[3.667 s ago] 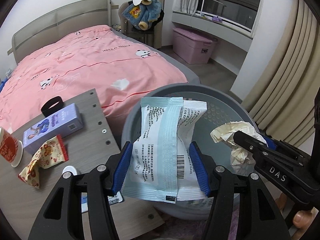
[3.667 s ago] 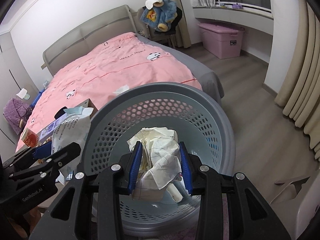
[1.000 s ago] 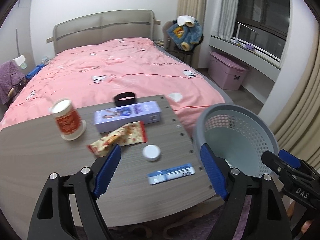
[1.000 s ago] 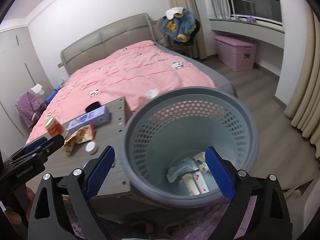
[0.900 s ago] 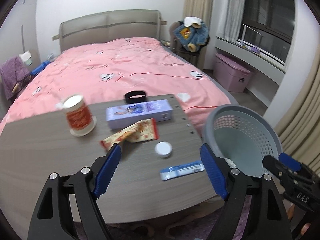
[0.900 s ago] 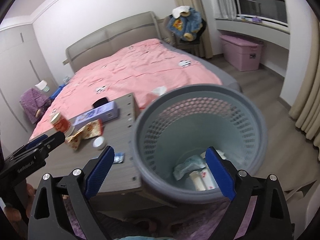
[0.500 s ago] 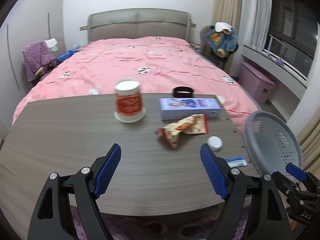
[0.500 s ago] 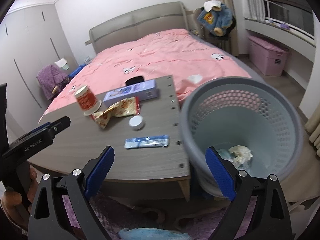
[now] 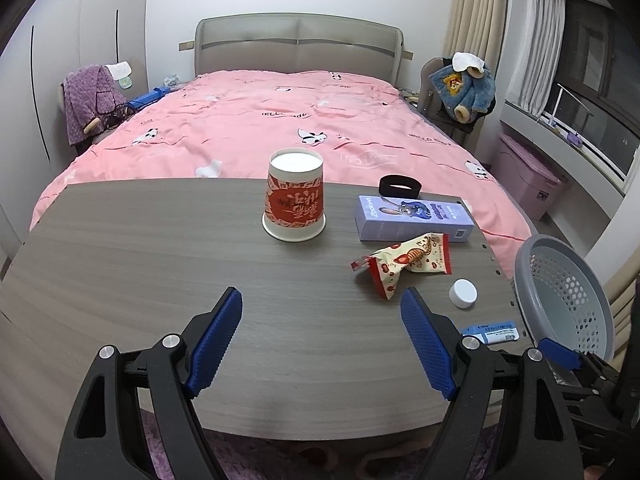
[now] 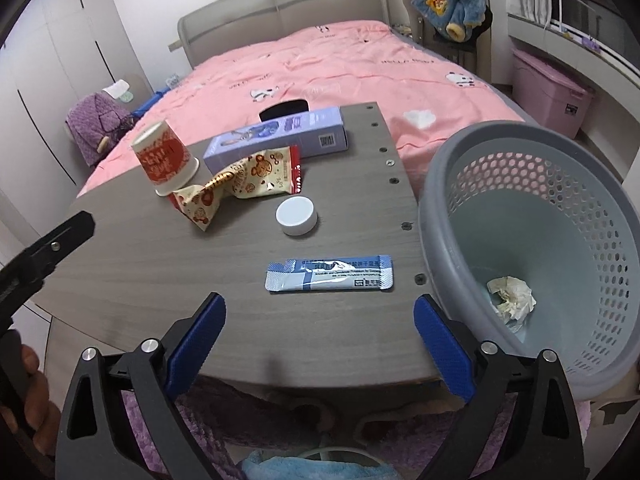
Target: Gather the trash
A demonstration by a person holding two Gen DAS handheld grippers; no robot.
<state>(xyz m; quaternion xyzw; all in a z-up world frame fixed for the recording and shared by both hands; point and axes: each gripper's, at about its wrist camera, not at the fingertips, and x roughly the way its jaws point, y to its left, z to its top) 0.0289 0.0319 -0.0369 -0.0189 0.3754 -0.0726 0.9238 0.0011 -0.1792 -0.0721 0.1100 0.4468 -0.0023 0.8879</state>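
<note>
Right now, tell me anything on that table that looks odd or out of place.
The paper cup stands upside down, rim on the table. A crumpled snack wrapper and a blue sachet lie loose beside the basket.

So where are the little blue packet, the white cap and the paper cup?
blue packet (image 10: 329, 274): right wrist view, middle of its flat face.
white cap (image 10: 296, 214): right wrist view, its round top.
paper cup (image 9: 294, 200): left wrist view, the red printed side wall.
</note>
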